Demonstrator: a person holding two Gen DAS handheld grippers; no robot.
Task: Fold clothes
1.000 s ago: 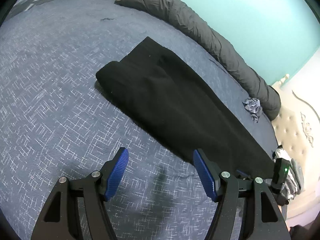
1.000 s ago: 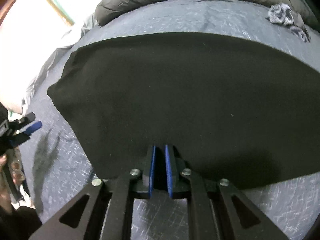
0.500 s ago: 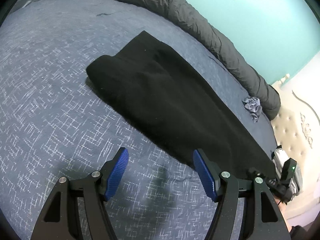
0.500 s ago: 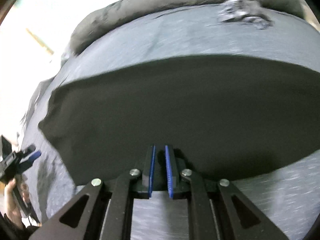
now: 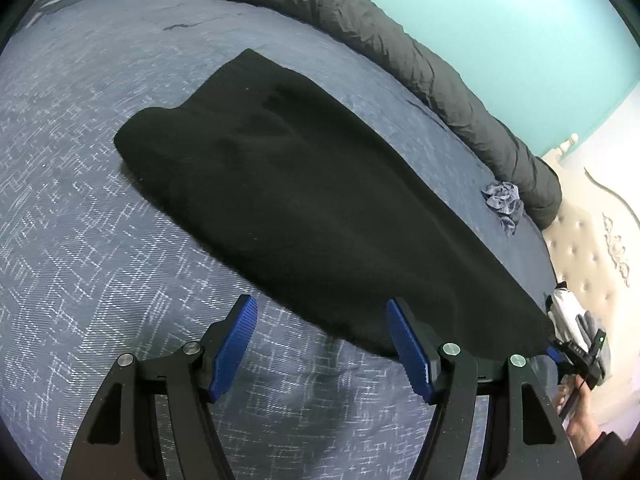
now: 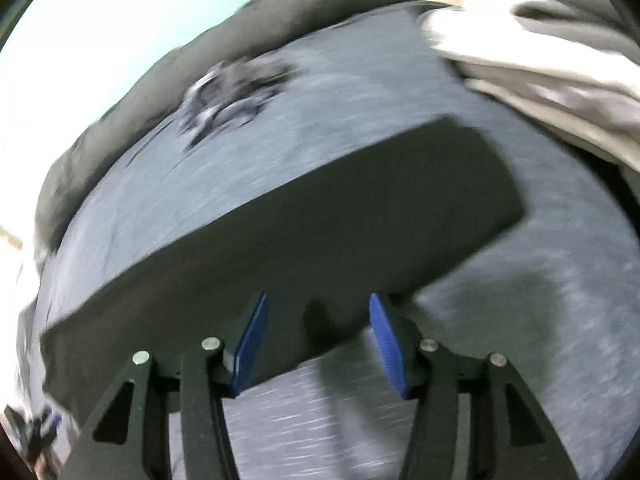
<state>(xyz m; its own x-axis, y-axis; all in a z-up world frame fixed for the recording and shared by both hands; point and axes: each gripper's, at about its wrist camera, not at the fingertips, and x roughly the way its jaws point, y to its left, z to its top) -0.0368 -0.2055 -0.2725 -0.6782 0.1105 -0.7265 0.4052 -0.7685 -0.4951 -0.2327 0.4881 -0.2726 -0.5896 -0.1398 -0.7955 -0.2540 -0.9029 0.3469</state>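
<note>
On bed (image 5: 80,240), black garment (image 5: 304,200), no readable writing

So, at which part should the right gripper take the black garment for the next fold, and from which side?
Probably at the narrow end's near corner. The black garment lies flat as a long band on the bed, and its near edge runs just under the open right gripper. Coming in low from the near side, one finger can slide under that edge. The left gripper is also open.

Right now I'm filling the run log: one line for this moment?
stage: folding | black garment: flat on blue bedspread | left gripper: open | right gripper: open, jaws over garment edge | right view blurred
</note>
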